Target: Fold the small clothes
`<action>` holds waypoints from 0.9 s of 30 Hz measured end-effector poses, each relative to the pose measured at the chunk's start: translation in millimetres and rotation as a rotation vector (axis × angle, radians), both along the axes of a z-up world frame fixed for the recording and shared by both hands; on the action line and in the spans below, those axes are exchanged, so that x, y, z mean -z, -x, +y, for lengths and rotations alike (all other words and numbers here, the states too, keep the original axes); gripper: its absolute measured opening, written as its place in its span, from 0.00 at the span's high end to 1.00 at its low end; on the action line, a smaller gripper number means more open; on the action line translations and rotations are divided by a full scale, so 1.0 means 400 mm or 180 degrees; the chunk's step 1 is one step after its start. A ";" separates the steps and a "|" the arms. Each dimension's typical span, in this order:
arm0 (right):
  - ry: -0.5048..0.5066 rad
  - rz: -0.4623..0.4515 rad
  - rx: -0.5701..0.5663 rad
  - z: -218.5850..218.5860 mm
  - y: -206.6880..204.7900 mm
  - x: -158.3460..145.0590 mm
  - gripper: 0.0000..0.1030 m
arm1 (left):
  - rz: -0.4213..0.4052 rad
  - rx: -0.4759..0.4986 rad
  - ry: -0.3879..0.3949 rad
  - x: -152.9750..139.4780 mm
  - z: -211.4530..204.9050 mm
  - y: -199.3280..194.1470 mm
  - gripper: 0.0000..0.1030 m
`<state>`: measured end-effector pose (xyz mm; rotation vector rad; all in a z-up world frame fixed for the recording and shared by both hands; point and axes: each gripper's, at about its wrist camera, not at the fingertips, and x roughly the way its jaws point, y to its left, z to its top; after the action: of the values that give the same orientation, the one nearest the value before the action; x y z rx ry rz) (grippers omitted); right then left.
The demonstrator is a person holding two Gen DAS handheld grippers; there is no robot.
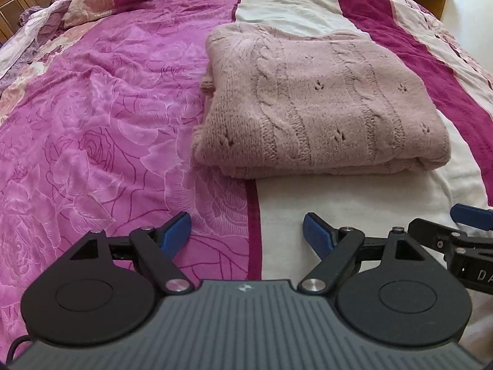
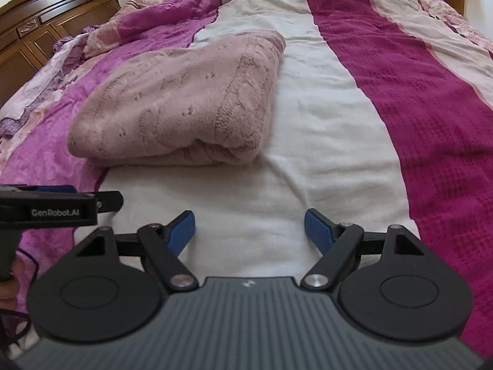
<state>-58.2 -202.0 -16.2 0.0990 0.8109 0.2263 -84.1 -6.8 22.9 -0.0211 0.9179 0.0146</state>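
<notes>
Left wrist view: the sweater [image 1: 311,98] lies folded on the bed, ahead of my left tongs [image 1: 246,234] and a little to their right, apart from the tips. It is pale pink cable knit, a thick flat bundle with its folded edge toward me. It sits across the seam where the pink rose-print cover [image 1: 107,117] meets the white stripe [image 1: 339,209]. My left tongs are spread wide with nothing between the blue pads [image 1: 175,231], hanging over that same seam. My right tongs show at the right edge of this view, close beside the left ones.

In the right wrist view the sweater [image 2: 181,101] is ahead and to the left of my right tongs [image 2: 249,231], well clear of them. These tongs gape wide too and grip nothing; under them is the white stripe [image 2: 308,129]. To their right runs a magenta stripe [image 2: 431,117]. The left tongs' body pokes in at the left edge. A wooden headboard [image 2: 40,30] stands far off to the left.
</notes>
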 end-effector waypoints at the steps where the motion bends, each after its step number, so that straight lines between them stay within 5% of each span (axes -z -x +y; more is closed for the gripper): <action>1: 0.0000 0.0002 0.0002 0.001 0.000 0.003 0.22 | 0.0003 0.0002 -0.0007 0.001 -0.001 -0.001 0.16; 27: -0.0033 -0.0038 0.0015 0.002 -0.001 0.011 0.19 | 0.0020 -0.0093 -0.0011 0.012 -0.004 -0.008 0.13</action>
<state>-57.8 -201.2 -20.6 0.1091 0.7976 0.2264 -80.9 -8.3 18.0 -0.0312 0.9239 0.0432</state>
